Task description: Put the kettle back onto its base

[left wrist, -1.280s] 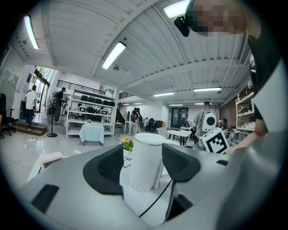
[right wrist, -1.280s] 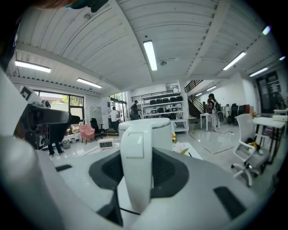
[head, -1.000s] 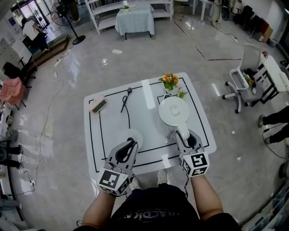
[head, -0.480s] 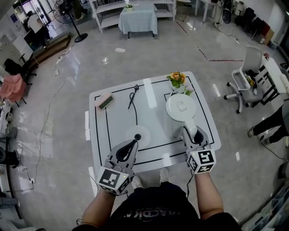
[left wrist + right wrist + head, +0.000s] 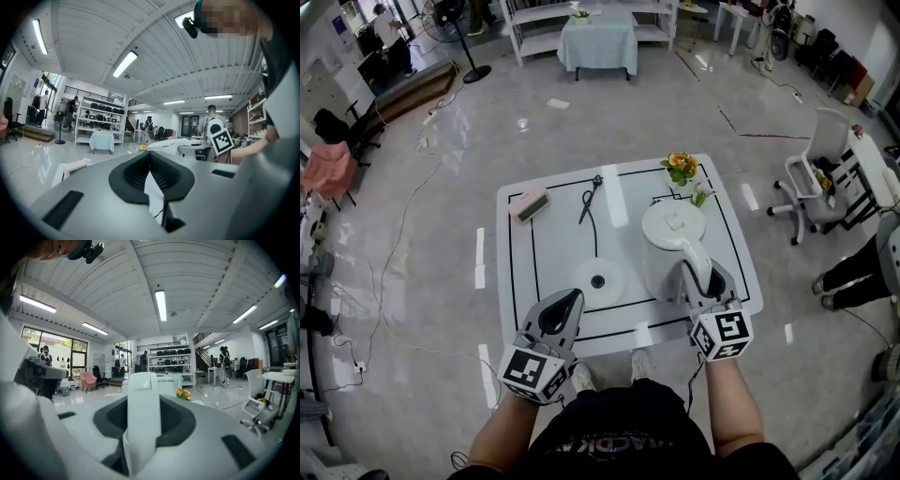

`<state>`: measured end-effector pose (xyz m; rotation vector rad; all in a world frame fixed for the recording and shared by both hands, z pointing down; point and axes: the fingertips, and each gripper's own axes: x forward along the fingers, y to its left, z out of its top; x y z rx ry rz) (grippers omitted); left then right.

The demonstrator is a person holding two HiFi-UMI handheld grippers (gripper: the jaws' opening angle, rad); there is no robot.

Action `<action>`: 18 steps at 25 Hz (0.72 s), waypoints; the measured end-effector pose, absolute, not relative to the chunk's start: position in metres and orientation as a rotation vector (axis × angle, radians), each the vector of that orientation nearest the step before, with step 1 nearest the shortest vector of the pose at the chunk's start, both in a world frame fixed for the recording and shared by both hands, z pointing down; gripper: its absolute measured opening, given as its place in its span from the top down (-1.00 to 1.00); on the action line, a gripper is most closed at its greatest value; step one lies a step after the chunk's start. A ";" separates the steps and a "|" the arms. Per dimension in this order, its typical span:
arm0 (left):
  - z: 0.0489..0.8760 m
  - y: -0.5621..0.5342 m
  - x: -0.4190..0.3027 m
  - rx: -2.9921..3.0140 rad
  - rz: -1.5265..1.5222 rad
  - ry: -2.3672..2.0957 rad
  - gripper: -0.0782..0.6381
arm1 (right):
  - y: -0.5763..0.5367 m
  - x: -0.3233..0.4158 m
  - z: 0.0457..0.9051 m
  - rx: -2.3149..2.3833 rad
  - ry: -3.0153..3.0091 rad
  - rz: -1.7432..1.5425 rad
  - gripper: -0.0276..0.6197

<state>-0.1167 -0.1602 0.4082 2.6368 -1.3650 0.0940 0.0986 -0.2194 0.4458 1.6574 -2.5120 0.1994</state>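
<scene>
The white kettle [image 5: 671,232] is at the right of the white table [image 5: 517,272], and whether it touches the tabletop I cannot tell. My right gripper [image 5: 700,283] is shut on its handle [image 5: 692,265]; in the right gripper view the handle [image 5: 142,408] fills the gap between the jaws of the right gripper [image 5: 143,401]. The round white base [image 5: 599,280] lies left of the kettle, uncovered, with its black cord [image 5: 592,220] running away across the table. My left gripper [image 5: 571,300] is shut and holds nothing, just short of the base near the table's front edge. The left gripper view shows its jaws meeting, with the left gripper [image 5: 150,157] below the kettle [image 5: 169,144].
A pink block [image 5: 531,204] lies at the table's far left corner. A small pot of orange flowers [image 5: 682,169] stands behind the kettle. A white office chair [image 5: 814,178] stands to the right on the floor, with shelves and a draped table [image 5: 598,42] far behind.
My left gripper has drawn back off the base, which now shows whole in front of it. The right gripper keeps its hold on the kettle handle.
</scene>
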 end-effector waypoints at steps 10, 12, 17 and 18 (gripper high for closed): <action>0.406 -0.146 -0.156 2.610 0.052 -1.418 0.77 | -0.223 0.035 0.415 1.576 -2.632 0.153 0.52; 0.405 -0.144 -0.164 2.605 0.046 -1.428 0.77 | -0.225 0.020 0.410 1.555 -2.654 0.147 0.52; 0.402 -0.141 -0.187 2.586 0.032 -1.457 0.77 | -0.229 -0.017 0.404 1.497 -2.696 0.145 0.52; 0.402 -0.140 -0.191 2.583 0.029 -1.462 0.77 | -0.230 -0.024 0.404 1.486 -2.702 0.146 0.52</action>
